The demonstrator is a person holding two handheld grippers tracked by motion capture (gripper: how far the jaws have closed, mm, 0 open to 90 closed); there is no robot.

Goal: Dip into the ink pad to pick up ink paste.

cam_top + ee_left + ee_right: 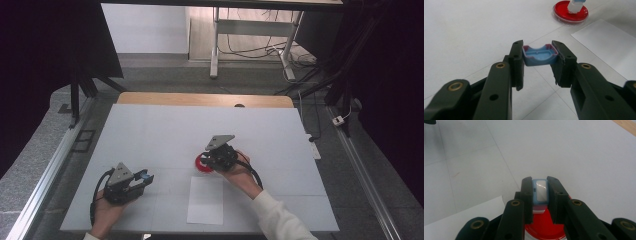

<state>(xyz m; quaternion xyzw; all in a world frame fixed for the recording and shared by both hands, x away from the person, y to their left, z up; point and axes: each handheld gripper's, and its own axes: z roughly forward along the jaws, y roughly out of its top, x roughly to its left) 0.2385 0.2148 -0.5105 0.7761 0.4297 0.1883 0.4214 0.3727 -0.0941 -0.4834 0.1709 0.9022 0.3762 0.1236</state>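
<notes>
The right tool (539, 195) is clamped on a small pale-blue plastic stamp body with a clear window on its top (540, 191), and it holds this piece upright over a round red ink pad in a shallow clear dish (544, 228). In the left gripper view the stamp seems to stand on the red surface, but I cannot tell if it is pressed or only touching. The left tool (537, 56) is closed on a small blue plastic cap with reddish edges (538, 56), its hollow side turned to the camera, and it is held just above the white tabletop (160, 135), well apart from the ink pad.

Just beside the ink pad, on the person's side, lies a white rectangular sheet of paper (206, 200), blank as far as I can see.

To my judgement the step in hand is the inking of the stamp, with the cap already off. The next move probably calls for lifting the stamp straight up, carrying it the short way to the paper, and pressing it down flat and evenly, so that the print does not smear. The left tool only needs to keep the cap aside.
</notes>
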